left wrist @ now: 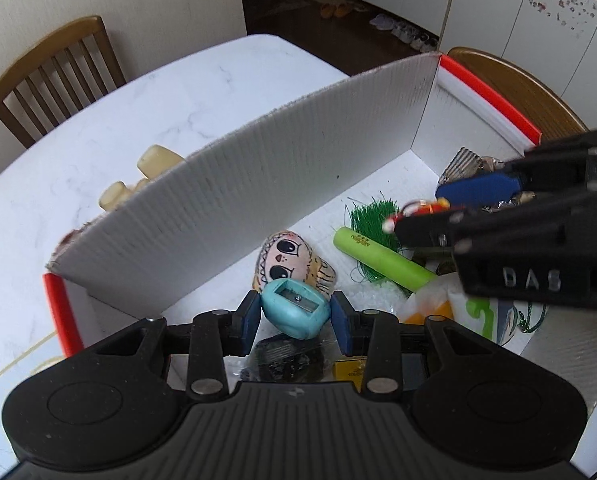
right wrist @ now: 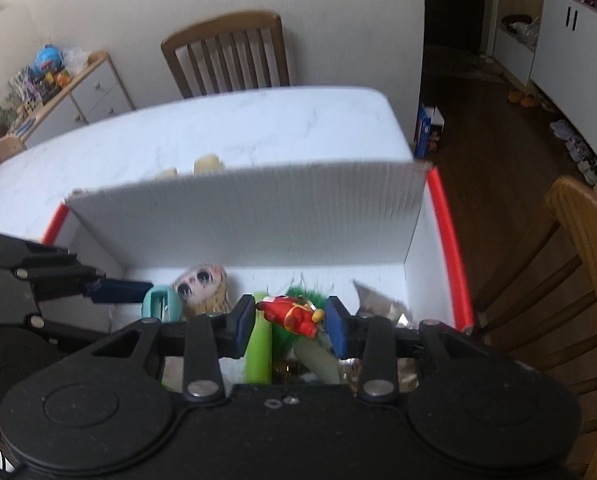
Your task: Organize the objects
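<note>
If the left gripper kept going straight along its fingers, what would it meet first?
Probably the doll-face toy lying on the box floor just beyond the teal sharpener held by the left gripper; depth is uncertain.

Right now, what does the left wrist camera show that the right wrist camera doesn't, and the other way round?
Only the left wrist view shows the black packet and small yellow box under the left gripper, and the white patterned bag.

Only the right wrist view shows the wooden cabinet piled with toys and the blue carton on the floor.

Both show the white box, doll face, teal sharpener in the left gripper, red toy in the right gripper, and green tube.
</note>
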Motion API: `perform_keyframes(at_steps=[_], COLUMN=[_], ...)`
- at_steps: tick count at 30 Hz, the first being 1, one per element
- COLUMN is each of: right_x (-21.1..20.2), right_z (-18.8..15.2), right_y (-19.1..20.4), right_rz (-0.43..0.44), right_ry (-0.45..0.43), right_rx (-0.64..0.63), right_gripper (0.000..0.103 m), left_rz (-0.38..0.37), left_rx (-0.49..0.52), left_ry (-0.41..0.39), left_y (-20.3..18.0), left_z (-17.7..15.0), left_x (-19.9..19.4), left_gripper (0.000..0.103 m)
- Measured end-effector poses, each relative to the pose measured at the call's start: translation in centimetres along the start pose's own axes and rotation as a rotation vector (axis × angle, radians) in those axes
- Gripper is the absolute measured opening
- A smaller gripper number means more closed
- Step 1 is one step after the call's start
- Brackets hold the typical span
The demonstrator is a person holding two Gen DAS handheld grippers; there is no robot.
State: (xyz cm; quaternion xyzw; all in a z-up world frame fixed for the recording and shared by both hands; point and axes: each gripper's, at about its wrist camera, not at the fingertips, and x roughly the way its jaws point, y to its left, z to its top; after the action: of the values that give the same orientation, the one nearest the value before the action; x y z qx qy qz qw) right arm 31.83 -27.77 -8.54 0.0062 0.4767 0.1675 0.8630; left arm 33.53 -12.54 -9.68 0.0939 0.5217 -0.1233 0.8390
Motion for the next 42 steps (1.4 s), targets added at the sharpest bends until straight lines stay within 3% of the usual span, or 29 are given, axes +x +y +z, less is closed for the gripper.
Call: perform_keyframes(at_steps=[12,14,17,28,42], right_x=[0.1,-0.2,-0.9,-4.5,-9.1], right_z=[-0.5,-0.4,-0.3,0.4,-1.4], right_y=[-0.8,-1.1,-1.3,-1.2,0.0], right_rz=[0.046,0.062,0.086,0.137,0.165], right_ry=[0.041,0.044,0.034,-0.04,-0.124], right_rx=[0.038,0.05,0.057,0.046,-0.013], right_gripper=[0.039,0.041,0.046,0.061,0.067], left_rz=[-0.01,-0.005,-0.001,-0.003,-0.053], left_rx=[-0.028,-0.041,-0.059,-0.125,-0.174], left_ry=[0.01,0.004,-0.018,-0.107,-0.253], left_y=[0.1,0.2,0.4,0.9,1.5], left_z=[0.0,-0.1,-0.2,-1.5,-4.3], left_x=[0.3,0.1,-0.6,-4.6,-10.8], left_gripper=[0.038,0.046,0.056,0.056,0.063])
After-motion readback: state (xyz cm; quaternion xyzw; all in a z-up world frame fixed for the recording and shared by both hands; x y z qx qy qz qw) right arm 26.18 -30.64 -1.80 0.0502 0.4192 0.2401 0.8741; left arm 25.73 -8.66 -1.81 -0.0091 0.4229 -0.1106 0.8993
